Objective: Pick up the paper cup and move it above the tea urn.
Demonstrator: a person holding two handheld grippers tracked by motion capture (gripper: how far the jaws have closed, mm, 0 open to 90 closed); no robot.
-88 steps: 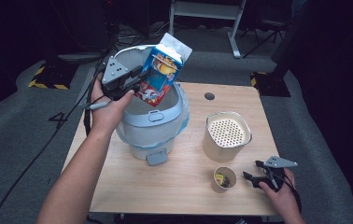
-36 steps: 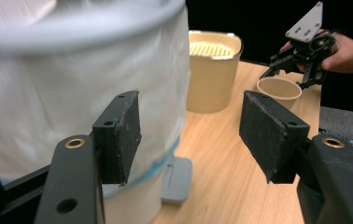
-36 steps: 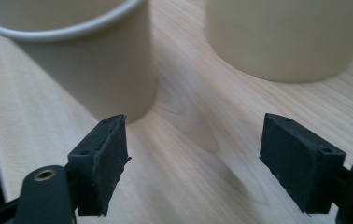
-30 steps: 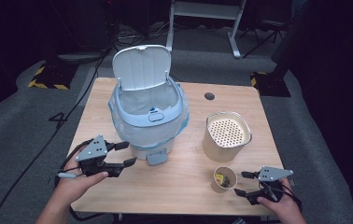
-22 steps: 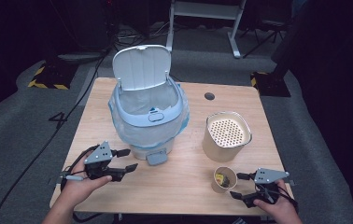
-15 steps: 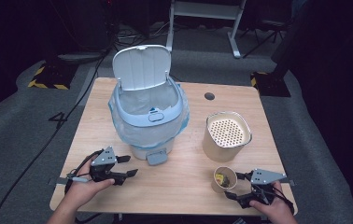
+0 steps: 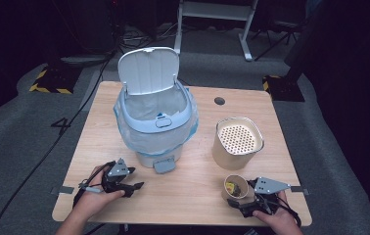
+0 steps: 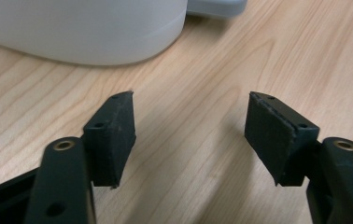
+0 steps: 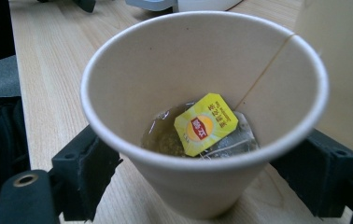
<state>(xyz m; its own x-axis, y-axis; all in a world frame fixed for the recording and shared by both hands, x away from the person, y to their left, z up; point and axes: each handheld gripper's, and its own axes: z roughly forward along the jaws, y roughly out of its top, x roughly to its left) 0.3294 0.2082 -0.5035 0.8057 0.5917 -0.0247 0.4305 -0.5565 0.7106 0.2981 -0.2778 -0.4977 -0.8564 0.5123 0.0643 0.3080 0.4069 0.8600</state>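
A yellow tea-bag tag [image 9: 206, 123] inside the paper cup [image 9: 202, 84] carried a red-and-orange logo and small print too blurred to read. On the grey floor [image 7: 26, 147] left of the tabletop [image 7: 193, 196], a dark numeral "4" [image 7: 61, 125] was marked.

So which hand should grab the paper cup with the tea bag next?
The right. Its hand-held gripper already has a jaw on each side of the paper cup, not yet squeezing. The left hand-held gripper is empty, across the table by the bin.

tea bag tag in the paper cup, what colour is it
Yellow with a red and orange logo, clearest in the right gripper view.
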